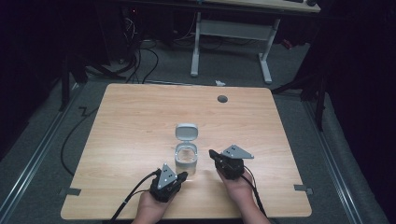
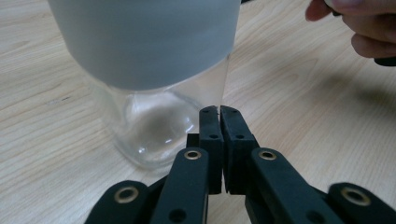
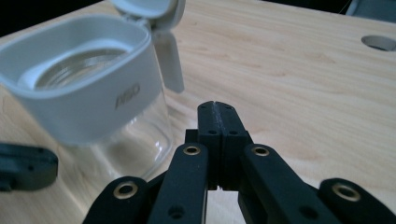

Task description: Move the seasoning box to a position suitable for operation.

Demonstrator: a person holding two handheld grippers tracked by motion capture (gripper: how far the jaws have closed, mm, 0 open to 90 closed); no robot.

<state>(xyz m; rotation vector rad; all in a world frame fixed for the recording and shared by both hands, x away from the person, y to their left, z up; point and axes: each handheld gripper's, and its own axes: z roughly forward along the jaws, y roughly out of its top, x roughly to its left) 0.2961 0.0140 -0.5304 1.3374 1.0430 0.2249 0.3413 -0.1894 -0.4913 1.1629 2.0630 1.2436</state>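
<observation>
1. The jar point(image 3: 93, 93), at the middle of the table, has a clear, glossy glass body, smooth enough to catch highlights.
2. Its collar and flipped-up lid point(image 3: 147, 9) look like matt, smooth plastic in pale grey-white.
3. The table point(image 1: 140, 116) under the jar is light wood-grain, smooth with a soft sheen.
4. Just beside the jar, the left gripper point(image 2: 219, 112) and right gripper point(image 3: 217, 106) have matt black plastic jaws with brass-coloured metal rivets.

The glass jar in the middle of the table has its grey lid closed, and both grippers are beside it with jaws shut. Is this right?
Not quite: the jar's lid is flipped open, as the high view shows. The left gripper and right gripper do sit beside it, shut.
</observation>
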